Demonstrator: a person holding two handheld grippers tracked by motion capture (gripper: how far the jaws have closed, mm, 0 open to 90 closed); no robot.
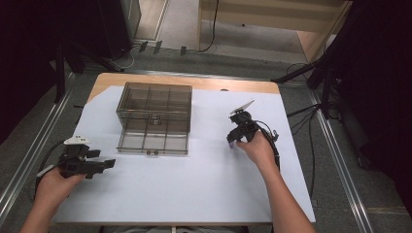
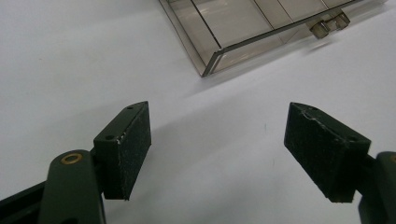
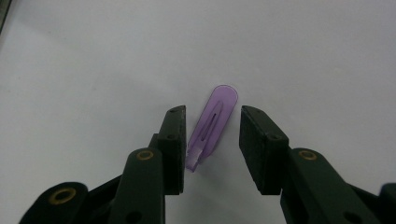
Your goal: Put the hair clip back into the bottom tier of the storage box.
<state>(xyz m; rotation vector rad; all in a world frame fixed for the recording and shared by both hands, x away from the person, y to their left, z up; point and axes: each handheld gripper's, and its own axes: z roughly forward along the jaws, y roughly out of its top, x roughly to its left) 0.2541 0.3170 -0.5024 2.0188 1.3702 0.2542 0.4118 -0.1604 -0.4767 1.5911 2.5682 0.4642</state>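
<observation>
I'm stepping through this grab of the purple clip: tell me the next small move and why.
Probably close the right gripper on the purple clip. The clip lies on the white sheet between the open jaws, near one pad, with a gap at the other.

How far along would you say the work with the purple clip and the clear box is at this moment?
Early. Nothing looks done yet: the clear compartment box sits closed on the white sheet. In hand: the right gripper has its jaws on either side of the purple clip, which lies flat, not yet clamped. The left gripper hangs open near the box. Gripping and lifting the clip remain.
</observation>
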